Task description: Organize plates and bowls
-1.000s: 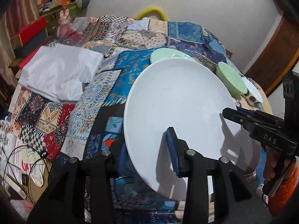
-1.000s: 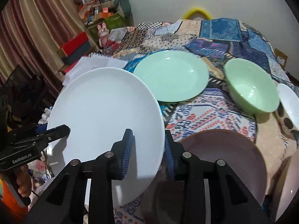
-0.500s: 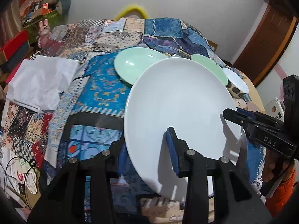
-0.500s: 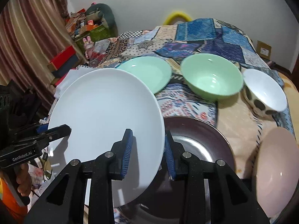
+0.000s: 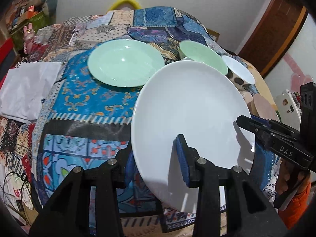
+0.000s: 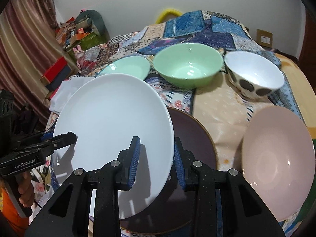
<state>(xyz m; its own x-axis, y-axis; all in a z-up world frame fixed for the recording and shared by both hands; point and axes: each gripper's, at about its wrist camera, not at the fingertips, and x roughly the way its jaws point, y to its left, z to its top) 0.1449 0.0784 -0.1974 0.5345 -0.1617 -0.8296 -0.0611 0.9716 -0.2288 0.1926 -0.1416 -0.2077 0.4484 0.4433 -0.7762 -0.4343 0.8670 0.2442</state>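
Meanwhile, left gripper (image 5: 156,160) and right gripper (image 6: 157,159) gripping white plate (image 6: 112,122) by opposite rims, jaws narrow, carrying it; dark brown plate (image 6: 193,138) lying just beyond right jaws. Next move probably calling for level lowering onto it.

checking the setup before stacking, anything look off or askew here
Nothing broken or spilled. The white plate is off the table, tilted, clamped at opposite rims by both grippers, partly above the dark plate.
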